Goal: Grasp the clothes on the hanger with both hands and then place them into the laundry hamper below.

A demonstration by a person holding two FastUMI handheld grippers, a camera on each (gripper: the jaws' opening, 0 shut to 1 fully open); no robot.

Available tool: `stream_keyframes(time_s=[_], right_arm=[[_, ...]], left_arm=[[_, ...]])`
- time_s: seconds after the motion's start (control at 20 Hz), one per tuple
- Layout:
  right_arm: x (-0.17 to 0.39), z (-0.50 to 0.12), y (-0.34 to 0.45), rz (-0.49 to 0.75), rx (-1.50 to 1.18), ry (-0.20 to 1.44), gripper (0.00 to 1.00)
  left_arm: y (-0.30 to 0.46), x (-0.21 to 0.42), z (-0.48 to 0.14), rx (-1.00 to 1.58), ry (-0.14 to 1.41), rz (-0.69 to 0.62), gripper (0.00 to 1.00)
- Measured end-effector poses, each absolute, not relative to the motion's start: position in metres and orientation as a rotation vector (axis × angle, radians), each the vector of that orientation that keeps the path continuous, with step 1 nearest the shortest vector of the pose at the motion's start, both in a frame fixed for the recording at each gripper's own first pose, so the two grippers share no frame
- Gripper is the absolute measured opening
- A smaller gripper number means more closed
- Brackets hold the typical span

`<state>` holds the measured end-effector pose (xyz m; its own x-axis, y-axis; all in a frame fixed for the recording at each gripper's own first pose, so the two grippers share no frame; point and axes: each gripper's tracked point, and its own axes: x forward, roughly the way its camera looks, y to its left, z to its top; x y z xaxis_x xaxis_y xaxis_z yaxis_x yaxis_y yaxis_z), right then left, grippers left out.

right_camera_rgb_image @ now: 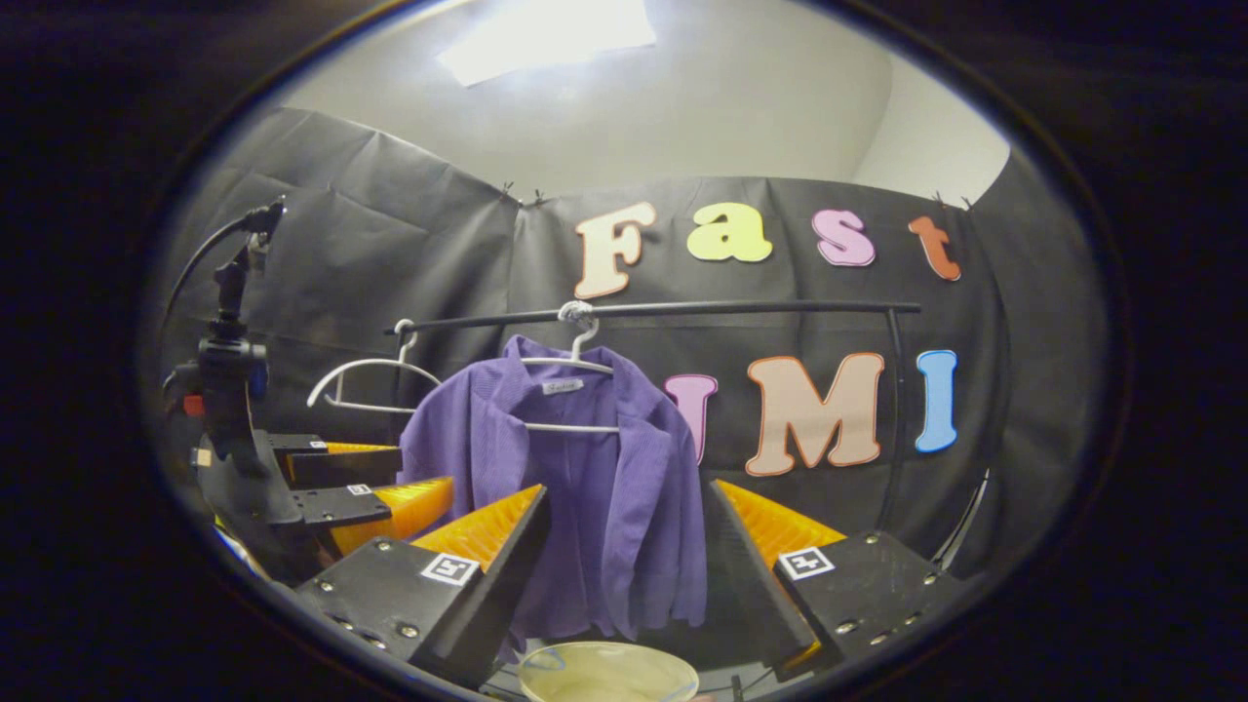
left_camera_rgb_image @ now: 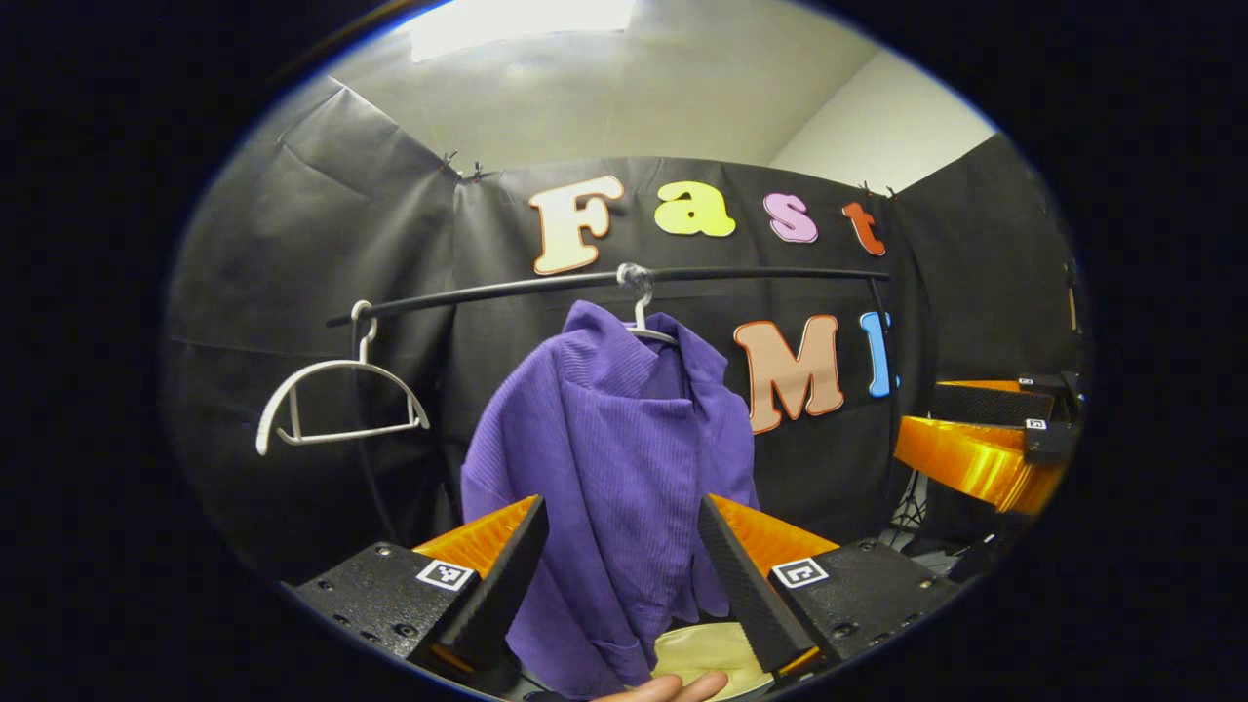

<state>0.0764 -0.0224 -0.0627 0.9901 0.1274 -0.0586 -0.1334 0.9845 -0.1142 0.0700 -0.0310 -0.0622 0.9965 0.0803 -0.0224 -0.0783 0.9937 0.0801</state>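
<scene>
The purple garment [left_camera_rgb_image: 609, 458], hanging on its hanger [right_camera_rgb_image: 575, 363] from the rail [right_camera_rgb_image: 682, 310], is being approached by the spread left gripper [left_camera_rgb_image: 621, 565] and spread right gripper [right_camera_rgb_image: 624, 561], with closure on its fabric judged next.

hamper [right_camera_rgb_image: 604, 673] (rim cut off below)

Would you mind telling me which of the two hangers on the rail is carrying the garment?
The hanger nearer the rail's middle carries the purple garment; the white hanger near the rail's end hangs bare.
</scene>
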Motion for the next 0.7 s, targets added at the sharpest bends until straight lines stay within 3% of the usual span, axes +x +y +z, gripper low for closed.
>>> stream_keyframes(time_s=[0.1,0.2,0.25,0.3,0.4,0.45,0.5,0.55,0.65,0.7], right_arm=[[0.092,-0.074,-0.045,0.069,-0.084,0.089,0.92],[0.107,-0.077,-0.052,0.079,-0.028,0.102,0.98],[0.113,-0.078,-0.057,0.078,-0.016,0.102,0.94],[0.117,-0.084,-0.063,0.078,-0.009,0.109,0.95],[0.125,-0.096,-0.063,0.093,0.010,0.131,0.94],[0.130,-0.098,-0.062,0.103,0.003,0.124,0.98],[0.135,-0.101,-0.060,0.113,-0.003,0.117,0.93],[0.141,-0.106,-0.055,0.131,-0.007,0.122,0.98],[0.152,-0.118,-0.045,0.169,-0.016,0.154,0.99],[0.157,-0.123,-0.042,0.186,-0.026,0.166,0.99]], left_arm=[[-0.042,0.080,-0.075,0.098,0.043,0.084,0.94],[-0.053,0.090,-0.081,0.112,0.035,0.080,0.95],[-0.054,0.094,-0.088,0.114,0.042,0.086,0.96],[-0.054,0.100,-0.093,0.113,0.048,0.106,0.96],[-0.046,0.107,-0.101,0.112,0.046,0.171,0.96],[-0.045,0.111,-0.101,0.116,0.032,0.194,0.96],[-0.043,0.114,-0.101,0.120,0.028,0.215,0.98],[-0.043,0.118,-0.102,0.118,0.022,0.229,0.98],[-0.035,0.126,-0.096,0.101,0.003,0.260,0.92],[-0.029,0.132,-0.090,0.082,-0.015,0.280,0.95]])
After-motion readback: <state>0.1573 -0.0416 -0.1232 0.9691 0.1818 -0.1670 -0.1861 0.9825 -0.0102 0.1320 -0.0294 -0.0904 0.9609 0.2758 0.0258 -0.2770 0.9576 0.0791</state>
